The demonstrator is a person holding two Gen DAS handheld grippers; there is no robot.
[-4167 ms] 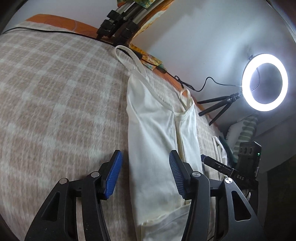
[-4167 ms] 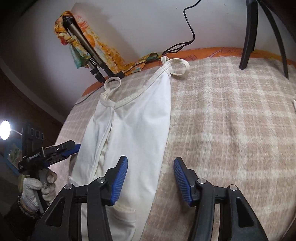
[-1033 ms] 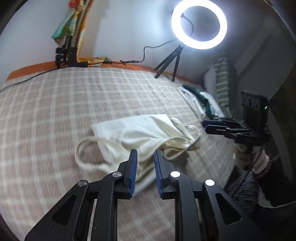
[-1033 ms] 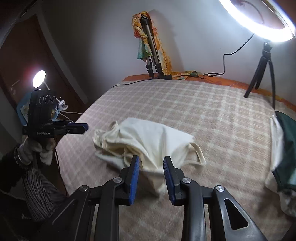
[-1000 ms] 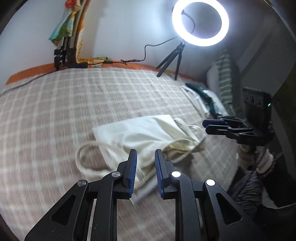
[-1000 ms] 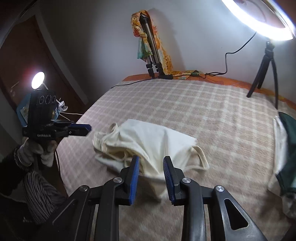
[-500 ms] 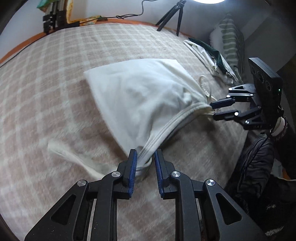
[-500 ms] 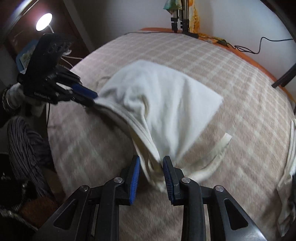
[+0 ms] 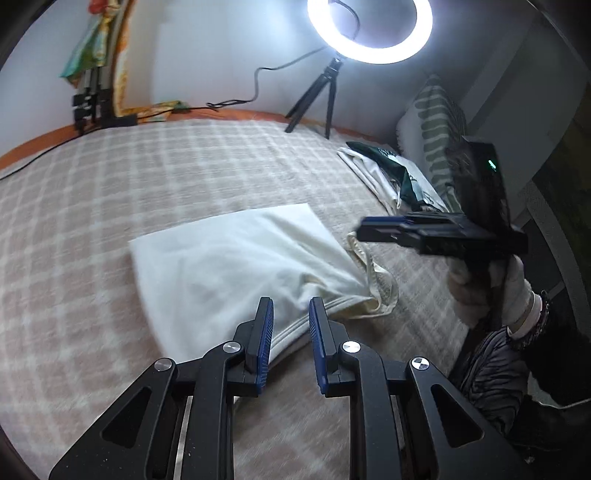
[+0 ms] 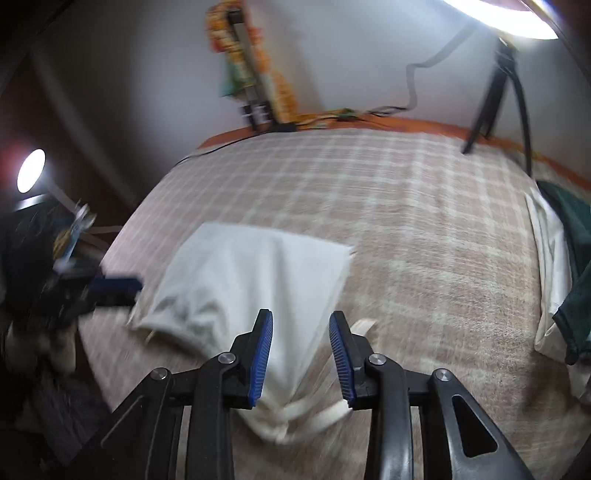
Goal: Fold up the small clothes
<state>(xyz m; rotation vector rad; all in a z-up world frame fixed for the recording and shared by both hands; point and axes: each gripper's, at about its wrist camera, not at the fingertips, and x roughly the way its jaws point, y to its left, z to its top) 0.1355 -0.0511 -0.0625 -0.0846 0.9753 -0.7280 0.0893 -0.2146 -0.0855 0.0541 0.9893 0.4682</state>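
Observation:
A cream strappy top (image 9: 236,266) lies folded over on the checked bed cover, its straps bunched at the near right edge. In the left wrist view my left gripper (image 9: 291,328) hovers over the top's near hem, jaws a little apart, holding nothing. My right gripper (image 9: 380,230) shows there at the right, held by a gloved hand, just off the top's strap end. In the right wrist view the top (image 10: 251,280) lies below my right gripper (image 10: 301,347), which is open and empty. The left gripper (image 10: 118,286) shows blurred at the top's left edge.
A ring light on a tripod (image 9: 369,33) stands at the far bed edge. White and dark green clothes (image 9: 391,173) are piled at the right, beside a striped pillow (image 9: 436,125). A second tripod with a colourful cloth (image 9: 92,88) stands far left. The bed cover (image 10: 406,206) stretches beyond.
Both grippers have let go of the top and opened slightly. The top, stretched between them half a second ago, now lies dropped on the bed. Both grippers have pulled back.

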